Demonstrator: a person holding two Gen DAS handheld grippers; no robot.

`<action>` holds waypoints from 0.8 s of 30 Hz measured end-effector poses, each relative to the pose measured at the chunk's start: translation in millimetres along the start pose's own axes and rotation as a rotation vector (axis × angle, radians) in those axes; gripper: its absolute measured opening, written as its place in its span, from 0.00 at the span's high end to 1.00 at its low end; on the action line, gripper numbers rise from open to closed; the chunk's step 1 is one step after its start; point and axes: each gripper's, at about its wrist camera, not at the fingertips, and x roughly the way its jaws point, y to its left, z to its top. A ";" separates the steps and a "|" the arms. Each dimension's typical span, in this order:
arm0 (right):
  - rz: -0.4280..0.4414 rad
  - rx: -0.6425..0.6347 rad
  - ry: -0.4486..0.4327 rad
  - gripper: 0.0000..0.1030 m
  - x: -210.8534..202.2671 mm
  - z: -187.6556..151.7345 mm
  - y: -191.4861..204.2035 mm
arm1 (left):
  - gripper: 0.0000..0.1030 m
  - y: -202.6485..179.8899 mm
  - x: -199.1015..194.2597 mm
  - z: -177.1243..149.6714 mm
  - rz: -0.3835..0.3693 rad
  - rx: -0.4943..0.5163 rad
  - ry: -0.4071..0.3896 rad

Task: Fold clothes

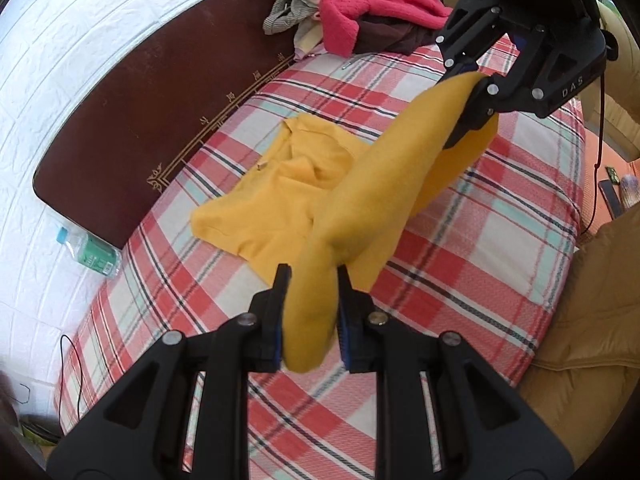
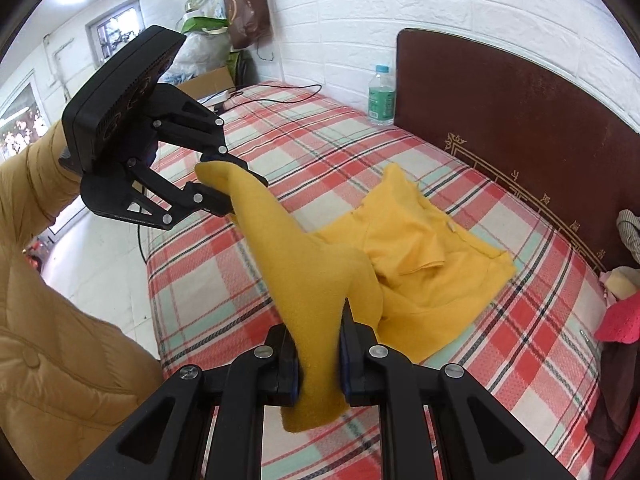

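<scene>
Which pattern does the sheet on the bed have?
The sheet has a plaid check of red, white and pale teal with dark lines; the left wrist view shows it best.

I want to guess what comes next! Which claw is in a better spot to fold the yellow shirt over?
Probably neither alone. The left claw and right claw both pinch the yellow shirt, lifting one edge off the plaid bed together. They likely carry it over as a pair.

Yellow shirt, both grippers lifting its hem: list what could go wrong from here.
1. The left gripper and right gripper each pinch a bunched bit of the yellow shirt; fabric may slip out.
2. The collar end on the plaid bedsheet is already rumpled, so folding over may trap creases.
</scene>
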 end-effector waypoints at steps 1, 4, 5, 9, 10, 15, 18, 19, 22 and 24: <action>-0.001 0.006 -0.001 0.87 0.7 3.9 -5.9 | 0.78 4.4 2.2 3.7 0.004 0.001 0.001; 0.006 0.026 0.004 0.87 4.7 16.0 -25.0 | 0.78 21.2 13.2 15.7 0.020 -0.005 0.012; 0.011 0.032 0.006 0.87 6.4 20.0 -31.9 | 0.78 26.9 17.5 19.4 0.023 -0.009 0.018; 0.014 0.057 0.031 0.86 17.3 33.2 -56.9 | 0.78 46.7 35.5 31.4 0.031 -0.034 0.039; 0.016 0.065 0.036 0.86 19.7 36.1 -63.1 | 0.78 51.1 39.8 34.2 0.032 -0.040 0.043; 0.029 0.103 0.049 0.85 30.8 48.8 -92.4 | 0.78 74.9 60.0 46.4 0.015 -0.093 0.054; 0.043 0.136 0.051 0.84 37.1 53.3 -108.5 | 0.78 84.9 72.1 50.3 -0.007 -0.119 0.064; 0.044 0.141 0.057 0.84 39.9 54.3 -113.0 | 0.78 87.7 76.2 51.7 -0.015 -0.128 0.069; 0.044 0.168 0.067 0.82 49.3 56.2 -127.4 | 0.78 94.4 89.5 54.3 -0.034 -0.155 0.087; 0.049 0.187 0.072 0.80 55.2 57.4 -136.2 | 0.78 98.7 98.5 56.0 -0.042 -0.170 0.098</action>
